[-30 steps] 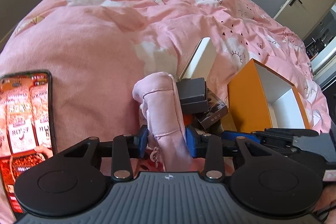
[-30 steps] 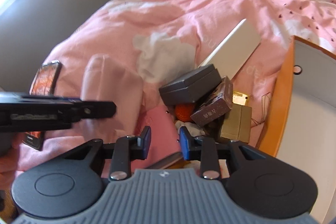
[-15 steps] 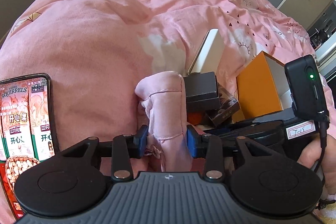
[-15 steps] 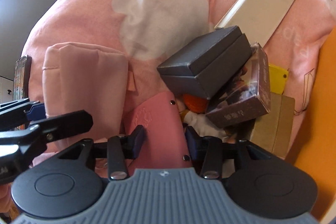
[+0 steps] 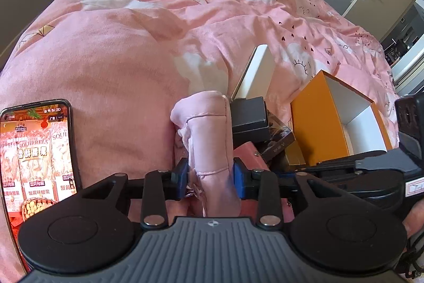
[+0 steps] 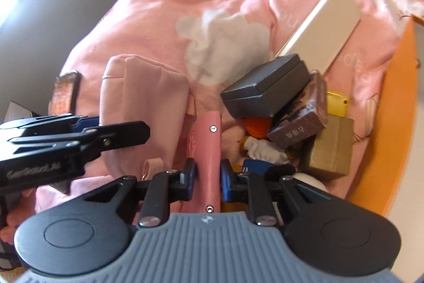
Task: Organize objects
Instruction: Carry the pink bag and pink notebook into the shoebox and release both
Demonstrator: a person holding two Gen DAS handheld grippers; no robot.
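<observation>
A pink fabric pouch point(image 5: 209, 129) stands upright on the pink bed cover, and my left gripper point(image 5: 210, 177) is shut on its lower part, the jaws still closing a little. Right beside it, my right gripper point(image 6: 208, 177) is shut on a slim pink wallet point(image 6: 209, 150) with metal studs, held on edge. In the right wrist view the pouch point(image 6: 143, 102) is just left of the wallet. An open orange box point(image 5: 318, 129) with a white inside sits to the right.
Piled beside the wallet are a grey box point(image 6: 265, 89), a brown box point(image 6: 299, 123), a gold box point(image 6: 331, 150), an orange ball point(image 6: 257, 123) and a white cloth point(image 6: 262, 150). Behind lies a flat white box point(image 6: 323, 28). A lit phone point(image 5: 37, 158) lies at left.
My right gripper came in low beside the pouch, opened around the pink wallet and shut on it; the wallet now stands on edge. The left gripper kept hold of the pouch.
</observation>
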